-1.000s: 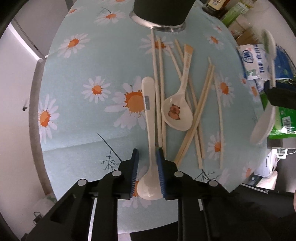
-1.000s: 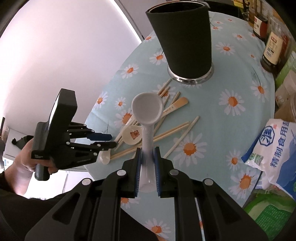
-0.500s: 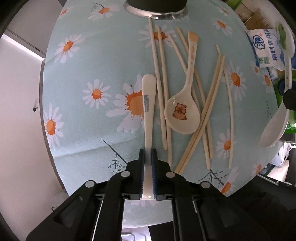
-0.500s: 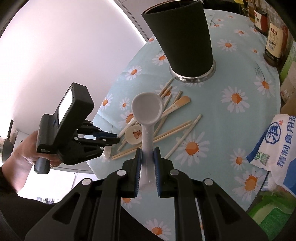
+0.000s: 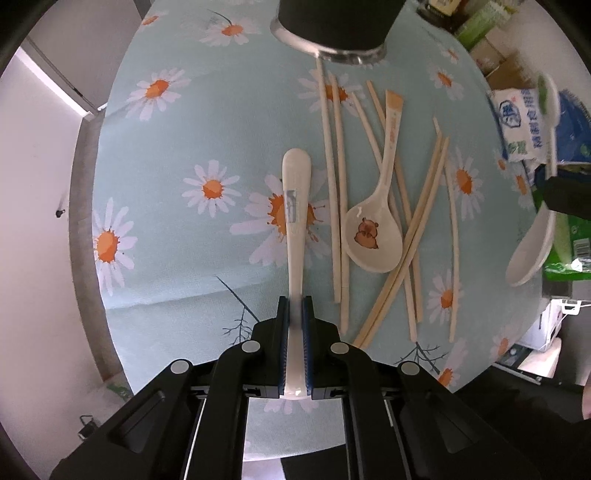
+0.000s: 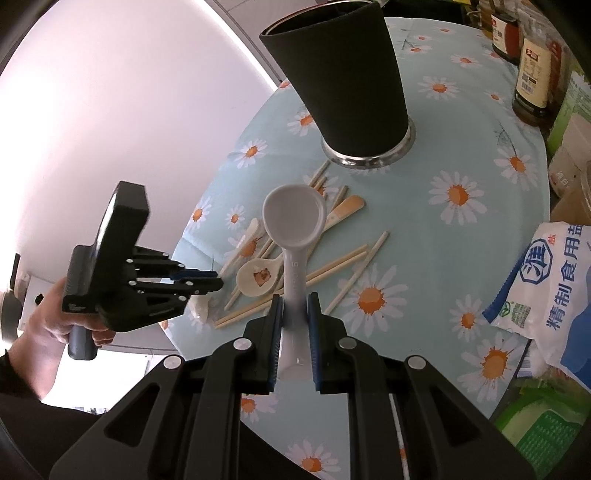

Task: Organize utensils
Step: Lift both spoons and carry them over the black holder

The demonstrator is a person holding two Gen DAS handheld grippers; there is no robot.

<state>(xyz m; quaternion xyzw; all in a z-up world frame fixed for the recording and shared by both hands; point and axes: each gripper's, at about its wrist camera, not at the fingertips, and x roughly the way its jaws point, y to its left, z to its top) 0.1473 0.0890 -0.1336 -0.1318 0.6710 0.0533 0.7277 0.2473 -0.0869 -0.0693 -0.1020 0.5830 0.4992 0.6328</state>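
Note:
My left gripper [image 5: 294, 306] points straight down and is shut on the neck of a long white spoon [image 5: 295, 210], whose handle stretches toward the black utensil cup [image 5: 336, 22]. Right of it lie a bear-print spoon [image 5: 373, 236] and several wooden chopsticks [image 5: 428, 214] scattered on the daisy tablecloth [image 5: 177, 147]. My right gripper [image 6: 294, 301] is shut on the handle of a white ladle spoon [image 6: 293, 218], held above the table with its bowl toward the black utensil cup [image 6: 340, 81]. In the right wrist view the left gripper [image 6: 218, 280] hangs over the table's left edge.
A salt bag [image 6: 546, 291] and green packets [image 6: 535, 424] crowd the right side. Sauce bottles [image 6: 532, 77] stand at the back right. The table edge [image 5: 79, 221] runs close on the left, with a hand [image 6: 55, 325] beyond it.
The left jaws closed on the long white spoon's neck, and the left gripper then shifted slightly over the table. The right gripper kept its hold on the ladle spoon.

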